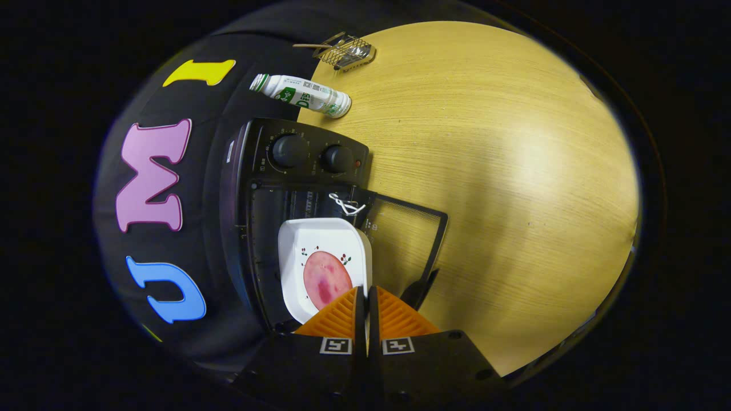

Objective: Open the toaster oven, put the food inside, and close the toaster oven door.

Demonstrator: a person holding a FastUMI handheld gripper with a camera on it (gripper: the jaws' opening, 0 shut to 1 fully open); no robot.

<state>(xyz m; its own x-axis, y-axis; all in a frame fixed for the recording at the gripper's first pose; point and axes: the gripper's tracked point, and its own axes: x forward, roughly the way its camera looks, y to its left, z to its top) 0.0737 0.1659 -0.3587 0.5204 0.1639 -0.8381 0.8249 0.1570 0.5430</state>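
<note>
Plate of food sits at the open toaster oven, pinched by the hand-held gripper.

The white plate (322, 240) with pink food (325, 278) rests in the toaster oven (297, 165) mouth, door (408, 234) dropped open; the hand-held gripper (365, 305) fingers pinch its rim. Beyond on the wooden counter (514, 171), near its back edge, lie a bottle (301, 95) and wire basket (345, 51).

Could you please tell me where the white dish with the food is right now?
In the gripper view, the white dish sits halfway into the open toaster oven, its rim pinched between the gripper fingers, above the lowered door.
</note>
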